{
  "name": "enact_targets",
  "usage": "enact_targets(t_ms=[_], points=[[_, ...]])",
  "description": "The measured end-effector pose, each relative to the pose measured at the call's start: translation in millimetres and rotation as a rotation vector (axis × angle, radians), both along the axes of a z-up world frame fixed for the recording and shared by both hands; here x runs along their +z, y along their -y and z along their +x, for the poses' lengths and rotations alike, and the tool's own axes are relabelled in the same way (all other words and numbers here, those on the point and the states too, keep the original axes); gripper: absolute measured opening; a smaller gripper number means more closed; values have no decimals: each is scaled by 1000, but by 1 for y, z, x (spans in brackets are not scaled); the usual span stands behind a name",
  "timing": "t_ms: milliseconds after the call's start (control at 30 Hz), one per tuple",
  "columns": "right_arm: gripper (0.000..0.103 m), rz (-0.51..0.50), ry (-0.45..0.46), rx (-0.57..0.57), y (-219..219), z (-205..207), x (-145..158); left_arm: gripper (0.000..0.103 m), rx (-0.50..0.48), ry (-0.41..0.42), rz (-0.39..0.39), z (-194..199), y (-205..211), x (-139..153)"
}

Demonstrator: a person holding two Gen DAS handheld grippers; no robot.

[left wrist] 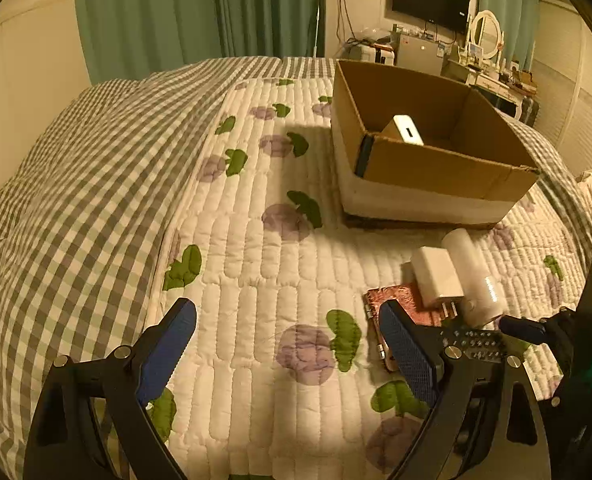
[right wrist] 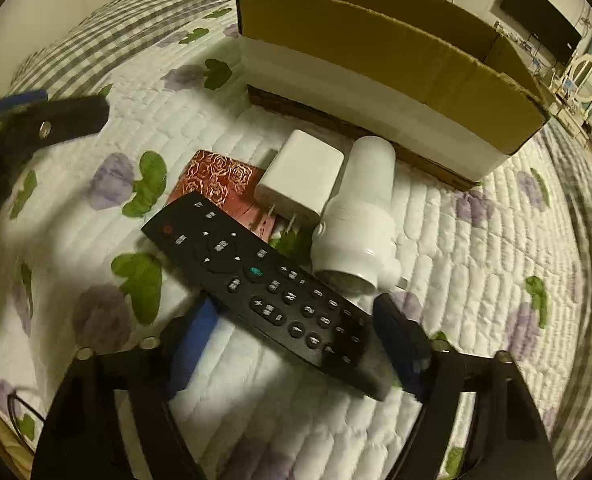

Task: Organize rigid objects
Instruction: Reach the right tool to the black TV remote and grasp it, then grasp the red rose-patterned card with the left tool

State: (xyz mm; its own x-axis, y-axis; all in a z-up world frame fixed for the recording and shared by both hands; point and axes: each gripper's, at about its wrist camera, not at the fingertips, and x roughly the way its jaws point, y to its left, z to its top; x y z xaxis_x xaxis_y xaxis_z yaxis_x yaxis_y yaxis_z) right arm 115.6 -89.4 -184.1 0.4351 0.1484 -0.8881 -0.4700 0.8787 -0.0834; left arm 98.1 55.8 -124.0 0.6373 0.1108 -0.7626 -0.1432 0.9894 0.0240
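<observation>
A black remote control (right wrist: 268, 284) lies across my right gripper (right wrist: 296, 320), between its open blue fingers; I cannot tell if they touch it. Beyond it lie a red rose-patterned case (right wrist: 220, 180), a white charger plug (right wrist: 302, 178) and a white cylinder (right wrist: 360, 216). An open cardboard box (right wrist: 376, 64) stands behind them on the quilt. My left gripper (left wrist: 288, 336) is open and empty over the quilt, left of the pile. In the left wrist view the box (left wrist: 428, 164) holds a white device (left wrist: 408, 130), and the plug (left wrist: 436, 276), cylinder (left wrist: 476, 276) and case (left wrist: 392, 300) show.
The bed has a white quilt with purple flowers (left wrist: 280, 216) and a grey checked cover (left wrist: 76, 184) on its left. Green curtains (left wrist: 196, 12), a wall TV (left wrist: 430, 0) and a cluttered dresser (left wrist: 492, 68) stand beyond the bed.
</observation>
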Motion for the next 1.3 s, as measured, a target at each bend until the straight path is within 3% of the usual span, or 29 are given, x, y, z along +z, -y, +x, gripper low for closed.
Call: enact_targets(t_ms=[67,133,233,333,500,667,833,1067,1233,1300], points=[[65,8,7,-22,3,3,-1,94,0,-4,4,1,-1,-2],[48,22,10,-36,7,4,2,94,-1,-6,9,1,-1,-4],[32,58,11,-30,13,4,10,94,-4,-6,15,2,1,-4],[22,135,15,-15,19,-5,30,94,-9,-5,12,2,5,-4],[19,179,66,-25,33,-18,60,94,-31,-19,23,2,16,-7],[19,226,135,-124,64,-12,84,94,-61,-52,19,5,35,-17],[19,207,173,-234,86,11,88,94,-95,-86,-5,15,57,-30],[19,173,143,-250,82,30,66,94,-83,-154,-72,44,71,-57],[19,160,108,-250,83,36,46,92,-79,-159,-10,55,81,-69],[19,161,99,-250,83,36,42,82,-85,-151,-1,52,82,-68]])
